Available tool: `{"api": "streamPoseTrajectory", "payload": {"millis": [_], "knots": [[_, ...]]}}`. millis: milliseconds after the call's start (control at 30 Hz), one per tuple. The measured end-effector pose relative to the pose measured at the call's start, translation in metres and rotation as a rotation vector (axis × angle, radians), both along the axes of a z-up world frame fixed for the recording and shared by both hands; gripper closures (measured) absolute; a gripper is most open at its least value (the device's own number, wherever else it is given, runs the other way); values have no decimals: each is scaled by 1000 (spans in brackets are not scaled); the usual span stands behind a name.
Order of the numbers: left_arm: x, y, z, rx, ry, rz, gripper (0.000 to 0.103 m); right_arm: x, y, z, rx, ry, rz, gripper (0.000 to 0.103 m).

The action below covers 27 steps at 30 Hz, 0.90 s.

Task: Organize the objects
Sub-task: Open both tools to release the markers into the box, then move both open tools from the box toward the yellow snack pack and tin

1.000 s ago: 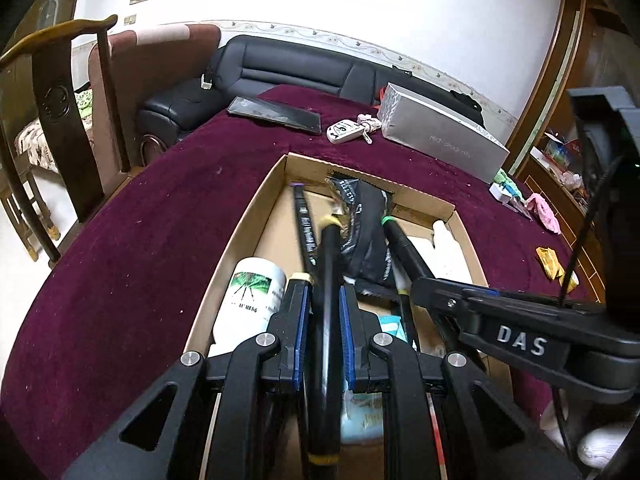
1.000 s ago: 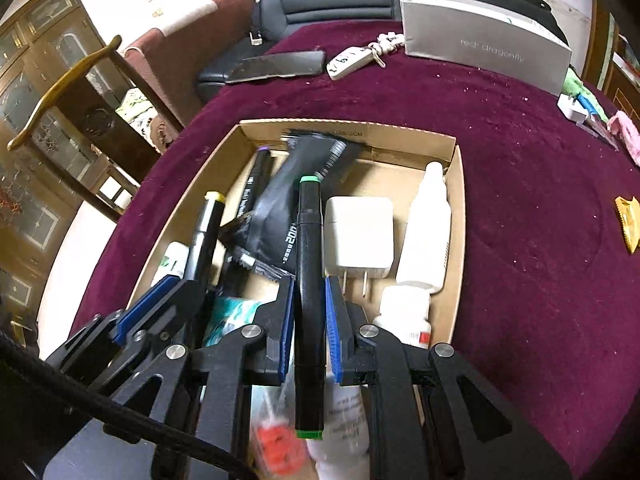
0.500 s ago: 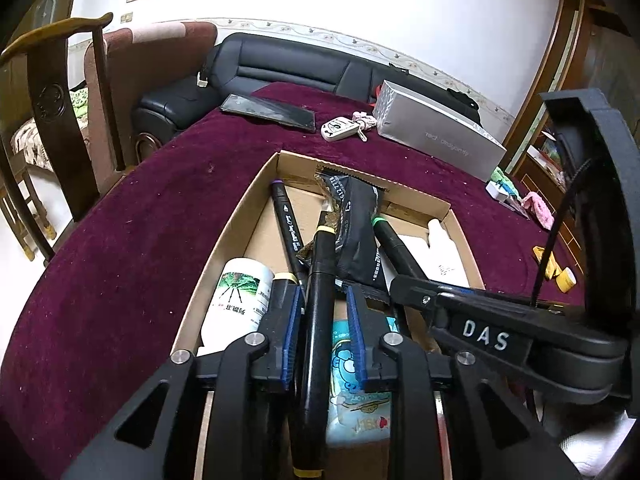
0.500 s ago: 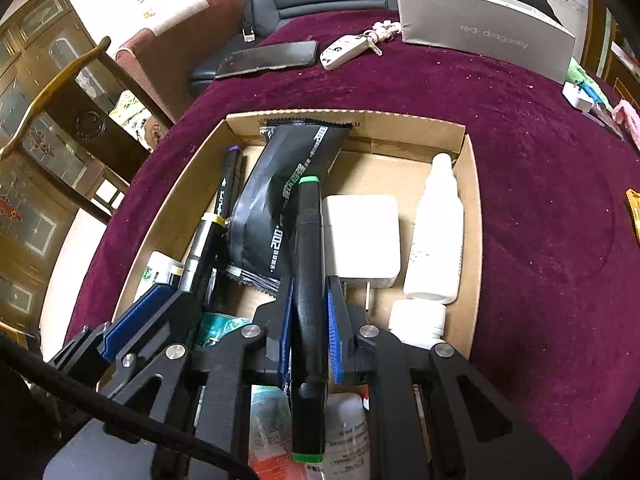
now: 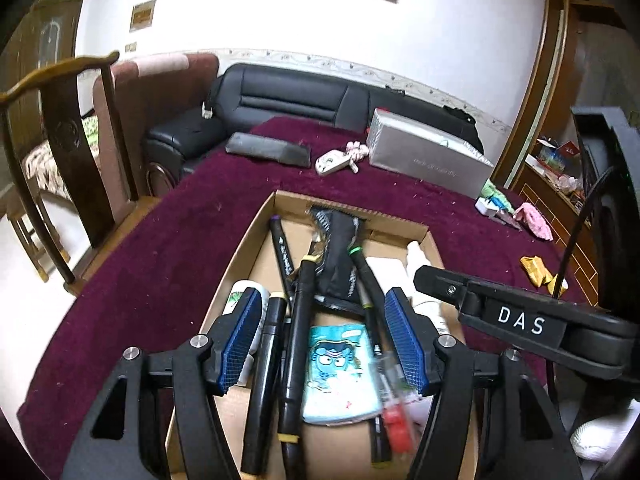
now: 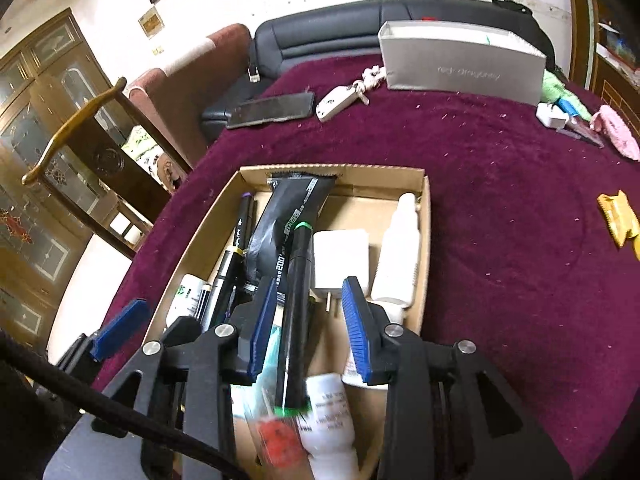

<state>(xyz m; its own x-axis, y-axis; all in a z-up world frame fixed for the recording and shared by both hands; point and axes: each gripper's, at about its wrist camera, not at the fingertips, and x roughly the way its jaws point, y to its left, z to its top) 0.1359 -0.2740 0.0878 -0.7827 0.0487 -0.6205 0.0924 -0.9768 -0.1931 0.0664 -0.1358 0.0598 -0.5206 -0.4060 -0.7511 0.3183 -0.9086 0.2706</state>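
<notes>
A cardboard box (image 5: 248,248) on the maroon cloth holds markers, a black pouch (image 5: 338,252), a white charger (image 6: 340,256), white bottles and a cartoon packet (image 5: 340,372). My left gripper (image 5: 322,340) is open above the box; the yellow-capped black marker (image 5: 296,340) lies loose in the box between its pads. My right gripper (image 6: 306,332) is open too; the green-capped black marker (image 6: 296,320) lies in the box (image 6: 426,200) between its pads, touching neither. The right gripper's body (image 5: 520,324) shows at the right of the left wrist view.
Beyond the box lie a dark case (image 5: 268,148), a white key fob (image 5: 332,162) and a grey carton (image 5: 424,158). Small items and a yellow wrapper (image 6: 618,216) lie on the cloth to the right. A wooden chair (image 5: 76,152) stands left; a black sofa (image 5: 288,100) behind.
Both grippers have opened and let go of their markers, which now lie in the box. Both grippers have drawn back and up from the box.
</notes>
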Motion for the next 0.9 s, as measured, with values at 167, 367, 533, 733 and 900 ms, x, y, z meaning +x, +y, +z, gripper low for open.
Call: {"api": "streamPoseTrajectory", "payload": {"millis": [167, 367, 533, 733, 900], "knots": [[12, 20, 18, -35, 31, -23, 44, 14, 25, 13, -17, 41, -24, 64], [24, 62, 37, -110, 61, -77, 44, 27, 68, 25, -51, 69, -76, 63], [29, 98, 49, -159, 82, -120, 44, 37, 110, 32, -68, 97, -132, 58], [26, 148, 49, -213, 67, -188, 42, 48, 166, 35, -61, 144, -201, 52], [13, 186, 36, -219, 10, -268, 42, 44, 219, 24, -84, 127, -276, 51]]}}
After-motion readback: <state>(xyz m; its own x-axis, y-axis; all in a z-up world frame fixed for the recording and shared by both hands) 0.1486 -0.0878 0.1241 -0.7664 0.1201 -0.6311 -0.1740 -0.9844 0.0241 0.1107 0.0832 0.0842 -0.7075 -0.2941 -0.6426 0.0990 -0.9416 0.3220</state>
